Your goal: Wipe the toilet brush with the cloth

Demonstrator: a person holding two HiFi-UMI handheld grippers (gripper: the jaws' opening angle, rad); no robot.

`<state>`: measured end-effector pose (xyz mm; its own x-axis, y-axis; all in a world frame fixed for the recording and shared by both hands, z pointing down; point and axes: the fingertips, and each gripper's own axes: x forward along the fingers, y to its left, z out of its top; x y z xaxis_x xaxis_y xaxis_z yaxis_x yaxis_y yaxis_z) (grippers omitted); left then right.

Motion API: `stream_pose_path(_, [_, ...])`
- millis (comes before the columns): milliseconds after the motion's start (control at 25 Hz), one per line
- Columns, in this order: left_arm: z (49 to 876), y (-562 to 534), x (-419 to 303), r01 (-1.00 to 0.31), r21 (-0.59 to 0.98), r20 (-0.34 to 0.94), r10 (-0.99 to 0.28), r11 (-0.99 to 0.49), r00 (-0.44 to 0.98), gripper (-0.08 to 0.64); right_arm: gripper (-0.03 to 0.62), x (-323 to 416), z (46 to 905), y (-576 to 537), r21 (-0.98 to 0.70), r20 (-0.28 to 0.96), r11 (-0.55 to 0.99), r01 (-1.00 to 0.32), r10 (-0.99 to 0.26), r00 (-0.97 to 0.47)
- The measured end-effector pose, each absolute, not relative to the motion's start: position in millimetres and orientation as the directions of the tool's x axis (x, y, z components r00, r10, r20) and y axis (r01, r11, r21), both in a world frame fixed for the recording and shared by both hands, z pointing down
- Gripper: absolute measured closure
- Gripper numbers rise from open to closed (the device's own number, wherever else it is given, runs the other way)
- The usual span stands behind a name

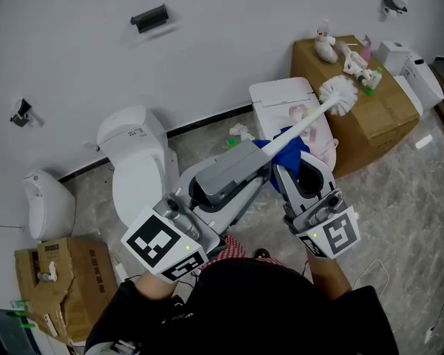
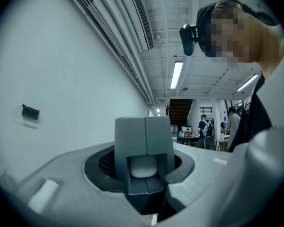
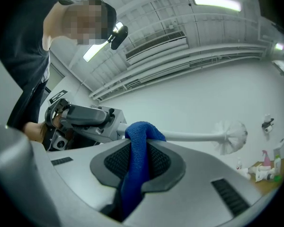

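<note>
The toilet brush has a white bristle head [image 1: 339, 95] and a long white handle [image 1: 303, 124] that points up to the right. My left gripper [image 1: 263, 161] is shut on the handle's lower end. In the left gripper view its grey jaws [image 2: 144, 143] stand together around a pale rounded handle end [image 2: 143, 167]. My right gripper [image 1: 290, 165] is shut on a blue cloth [image 1: 292, 145], just beside the left gripper's tip. In the right gripper view the cloth [image 3: 138, 155] drapes over the handle [image 3: 194, 136] near the left gripper [image 3: 85, 119], far from the bristle head [image 3: 232, 135].
A white toilet [image 1: 137, 161] stands at the left by the wall. A second white fixture [image 1: 281, 98] sits under the brush. A cardboard box [image 1: 362, 117] with bottles is at the right, another box [image 1: 55, 279] at the lower left. People [image 2: 206, 129] stand far off.
</note>
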<state>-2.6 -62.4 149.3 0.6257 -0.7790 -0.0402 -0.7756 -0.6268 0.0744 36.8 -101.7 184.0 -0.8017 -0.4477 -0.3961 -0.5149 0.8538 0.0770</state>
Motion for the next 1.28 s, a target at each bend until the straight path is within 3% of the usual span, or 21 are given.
stream_pose_path(1280, [151.1, -52.0, 8.9, -0.753, 0.085, -0.041, -0.757, -0.653, 0.652, 0.388, 0.526, 92.5, 185.6, -151.8, 0.000, -0.403, 0.755, -0.656, -0.600, -0.691])
